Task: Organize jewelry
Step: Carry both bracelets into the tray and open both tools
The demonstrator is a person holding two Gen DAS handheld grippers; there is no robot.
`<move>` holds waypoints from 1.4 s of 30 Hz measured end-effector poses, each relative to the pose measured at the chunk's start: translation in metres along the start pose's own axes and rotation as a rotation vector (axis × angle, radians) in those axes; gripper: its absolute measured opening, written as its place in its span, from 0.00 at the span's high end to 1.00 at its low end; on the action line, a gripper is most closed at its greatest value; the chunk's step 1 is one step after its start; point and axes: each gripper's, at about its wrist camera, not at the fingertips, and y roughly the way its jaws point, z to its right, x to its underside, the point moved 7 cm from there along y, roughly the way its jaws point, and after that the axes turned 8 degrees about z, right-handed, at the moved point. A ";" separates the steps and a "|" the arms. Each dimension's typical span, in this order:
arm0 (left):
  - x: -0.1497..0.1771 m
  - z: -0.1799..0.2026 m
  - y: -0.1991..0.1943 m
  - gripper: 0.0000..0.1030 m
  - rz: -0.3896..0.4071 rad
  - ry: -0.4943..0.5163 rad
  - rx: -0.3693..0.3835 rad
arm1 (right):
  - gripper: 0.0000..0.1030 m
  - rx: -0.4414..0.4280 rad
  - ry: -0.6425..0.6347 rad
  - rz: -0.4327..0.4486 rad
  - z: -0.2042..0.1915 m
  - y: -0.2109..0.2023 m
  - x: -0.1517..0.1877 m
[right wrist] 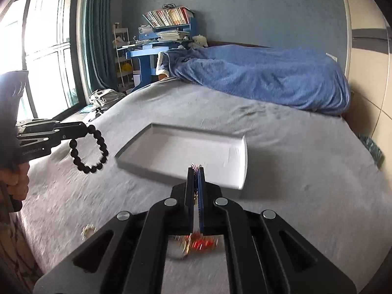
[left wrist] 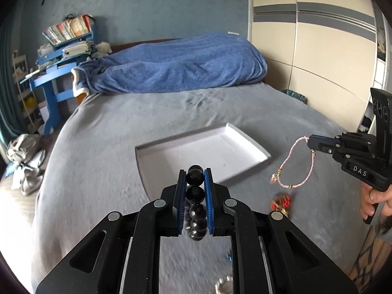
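My left gripper (left wrist: 195, 175) is shut on a black bead bracelet (left wrist: 195, 201), whose beads fill the gap between the blue pads; from the right wrist view the bracelet (right wrist: 89, 150) hangs as a loop off the left gripper (right wrist: 84, 130). My right gripper (right wrist: 196, 170) is shut on a thin pink cord bracelet (left wrist: 297, 164), which dangles from the right gripper (left wrist: 309, 142) above the bed. A shallow white tray (left wrist: 171, 147) (right wrist: 137, 147) lies on the grey bedspread ahead of both grippers.
A red and gold jewelry piece (left wrist: 280, 202) (right wrist: 201, 243) lies on the bedspread near me. A silver item (left wrist: 224, 285) and a small blue item (left wrist: 228, 257) sit below the left gripper. A blue blanket (left wrist: 176, 63) is heaped at the bed's far end. Wardrobe (left wrist: 318, 49) stands right.
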 end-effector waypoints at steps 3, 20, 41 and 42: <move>-0.011 -0.008 0.021 0.85 -0.009 -0.048 0.013 | 0.98 -0.003 0.015 0.000 0.006 0.023 -0.016; 0.018 -0.028 0.133 0.85 -0.161 -0.102 -0.032 | 0.98 -0.004 0.106 -0.194 0.021 0.148 0.024; 0.045 -0.041 0.067 0.18 -0.083 -0.075 -0.157 | 0.42 0.081 0.250 -0.073 0.054 0.065 0.044; 0.050 -0.038 0.059 0.15 -0.077 -0.083 -0.160 | 0.40 0.085 0.262 -0.065 0.055 0.058 0.047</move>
